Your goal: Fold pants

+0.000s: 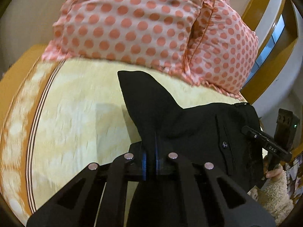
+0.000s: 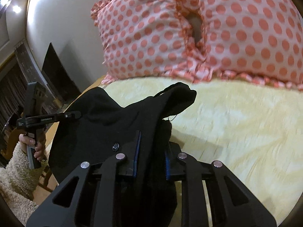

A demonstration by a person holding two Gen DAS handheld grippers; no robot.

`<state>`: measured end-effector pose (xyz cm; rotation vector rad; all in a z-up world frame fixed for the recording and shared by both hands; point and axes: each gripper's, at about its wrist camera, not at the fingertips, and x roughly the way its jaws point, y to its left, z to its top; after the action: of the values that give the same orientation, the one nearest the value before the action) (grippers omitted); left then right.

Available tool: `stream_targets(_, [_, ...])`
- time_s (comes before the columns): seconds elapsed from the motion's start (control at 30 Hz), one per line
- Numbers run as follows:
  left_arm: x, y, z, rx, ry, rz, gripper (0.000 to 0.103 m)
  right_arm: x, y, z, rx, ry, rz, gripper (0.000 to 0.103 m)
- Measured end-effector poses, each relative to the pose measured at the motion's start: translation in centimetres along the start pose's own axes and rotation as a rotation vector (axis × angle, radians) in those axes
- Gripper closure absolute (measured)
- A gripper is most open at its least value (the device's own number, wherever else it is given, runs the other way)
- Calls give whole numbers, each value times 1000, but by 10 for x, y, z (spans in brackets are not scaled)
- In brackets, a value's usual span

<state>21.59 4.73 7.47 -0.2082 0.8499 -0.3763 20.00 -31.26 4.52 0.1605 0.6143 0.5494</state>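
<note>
While lifted, pants (image 1: 189, 124) pinched between both grippers' fingers (image 2: 136, 149).

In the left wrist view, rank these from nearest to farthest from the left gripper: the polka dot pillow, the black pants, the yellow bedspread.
1. black pants: clamped between the fingers of the left gripper.
2. yellow bedspread: just beneath and left.
3. polka dot pillow: farthest, at the top, beyond the bedspread.
</note>
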Motion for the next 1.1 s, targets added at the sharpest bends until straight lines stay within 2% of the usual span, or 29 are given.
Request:
stream_targets(0.13, [27,-5,46,0,-45,15,97,9,-21,34,-5,-80,-64,83])
stream_targets(0.2, [46,-6,60,14,-46,49,97,19,-33,43,1,-94,-90,83])
stream_targets(0.33, [101,9,66,-48,70,104,96,65,-62,39,70,51,-160,83])
stream_targets(0.4, [116,16,59,-62,86,138,89,78,-67,31,66,91,-207,80])
stream_targets(0.47, [119,18,54,-68,78,153,82,80,-69,31,83,92,-220,76])
stream_targets(0.5, [120,18,53,-67,75,165,80,80,-69,32,96,99,-240,70])
stream_targets(0.53, [120,16,53,-59,72,189,72,80,-70,32,102,104,-260,67])
stream_targets(0.6, [119,12,53,-38,67,236,54,78,-69,30,102,115,-316,46])
stream_targets(0.63, [113,9,51,-19,54,265,41,71,-67,28,94,105,-364,42])
stream_targets(0.67, [107,6,51,-8,41,276,33,58,-63,26,75,73,-412,37])
stream_targets(0.7, [97,3,49,6,15,293,30,50,-59,24,59,48,-448,36])
stream_targets(0.73, [81,-4,45,29,-29,321,21,36,-49,24,28,2,-500,35])
stream_targets(0.77, [65,-11,39,51,-70,332,13,23,-38,21,4,-36,-512,33])
stream_targets(0.83, [34,-24,26,88,-136,305,7,4,-17,12,-28,-74,-453,28])
stream_targets(0.9, [14,-40,7,112,-156,239,4,-5,6,1,-74,-69,-384,28])
stream_targets(1.0, [9,-58,-18,136,-118,203,4,0,41,-20,-167,-19,-359,28])
stream_targets(1.1, [22,-71,-41,161,-42,180,4,15,56,-29,-197,35,-364,28])
